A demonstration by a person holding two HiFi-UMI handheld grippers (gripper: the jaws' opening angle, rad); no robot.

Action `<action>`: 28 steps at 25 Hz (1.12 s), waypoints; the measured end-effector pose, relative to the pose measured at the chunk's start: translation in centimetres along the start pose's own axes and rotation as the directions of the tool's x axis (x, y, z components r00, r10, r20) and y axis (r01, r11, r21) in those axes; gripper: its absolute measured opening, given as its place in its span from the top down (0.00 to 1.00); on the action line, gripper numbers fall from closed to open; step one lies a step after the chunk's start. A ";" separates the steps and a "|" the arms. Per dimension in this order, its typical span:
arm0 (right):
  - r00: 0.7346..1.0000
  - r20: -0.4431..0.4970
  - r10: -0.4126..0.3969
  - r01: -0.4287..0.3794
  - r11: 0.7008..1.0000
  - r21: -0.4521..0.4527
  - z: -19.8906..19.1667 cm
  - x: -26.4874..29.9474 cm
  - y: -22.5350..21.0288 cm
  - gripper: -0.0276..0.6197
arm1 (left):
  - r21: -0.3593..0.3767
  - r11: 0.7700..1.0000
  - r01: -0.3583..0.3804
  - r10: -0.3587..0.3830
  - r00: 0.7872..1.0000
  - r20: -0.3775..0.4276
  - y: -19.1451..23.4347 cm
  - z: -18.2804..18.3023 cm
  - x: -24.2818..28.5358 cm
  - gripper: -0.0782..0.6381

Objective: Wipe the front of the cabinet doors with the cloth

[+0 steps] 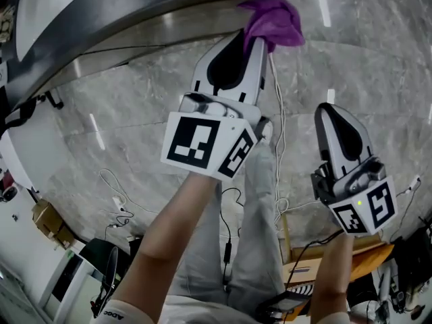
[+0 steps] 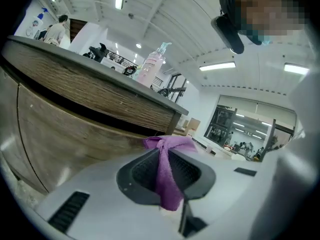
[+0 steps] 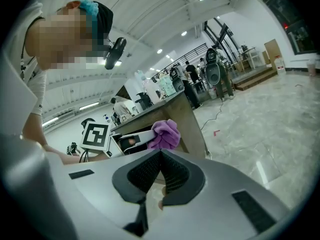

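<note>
The cabinet door (image 2: pixel 50 139) is on the left. The left gripper (image 1: pixel 251 42) pinches the purple cloth (image 1: pixel 275 20) near it. The right gripper (image 1: pixel 329 110) is closed and holds nothing. Hard rubbing might pull the bunched cloth out.

The cloth (image 2: pixel 169 176) is purple with a fine terry nap. It is gathered into a narrow strip and pinched between the closed jaws of the left gripper (image 2: pixel 167 156). One end hangs down between the pads; the other puffs out past the jaw tips in a loose, crumpled knot (image 1: pixel 273 20). The doors (image 2: pixel 60 139) are pale wood-grain panels, upright, set back under a dark gap below a grained band. A thin vertical seam runs down them at far left. The knot sits close against their front, perhaps touching, though no contact is clear.
</note>
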State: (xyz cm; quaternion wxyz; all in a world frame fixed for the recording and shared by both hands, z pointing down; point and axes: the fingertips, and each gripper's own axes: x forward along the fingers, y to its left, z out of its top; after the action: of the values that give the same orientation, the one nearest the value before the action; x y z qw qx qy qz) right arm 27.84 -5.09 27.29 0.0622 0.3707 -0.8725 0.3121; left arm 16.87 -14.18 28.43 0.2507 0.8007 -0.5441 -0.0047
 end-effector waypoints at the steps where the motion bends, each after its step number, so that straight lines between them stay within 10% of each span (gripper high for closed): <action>1: 1.000 -0.002 -0.003 0.003 1.000 0.007 -0.1 0.1 0.0 0.91 | -0.003 1.000 -0.003 0.003 1.000 0.000 0.1 -0.1 0.2 0.82; 28: 1.000 -0.005 -0.022 0.023 1.000 0.021 -1.4 11.9 9.2 0.91 | -0.019 0.995 -0.098 0.098 0.994 0.041 16.3 3.9 -6.4 0.82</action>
State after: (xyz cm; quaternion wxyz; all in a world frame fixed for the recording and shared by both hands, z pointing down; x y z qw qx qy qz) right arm 12.83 -6.65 27.88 0.0639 0.3803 -0.8648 0.3216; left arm -0.97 -14.70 29.96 0.2460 0.7706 -0.5878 -0.0139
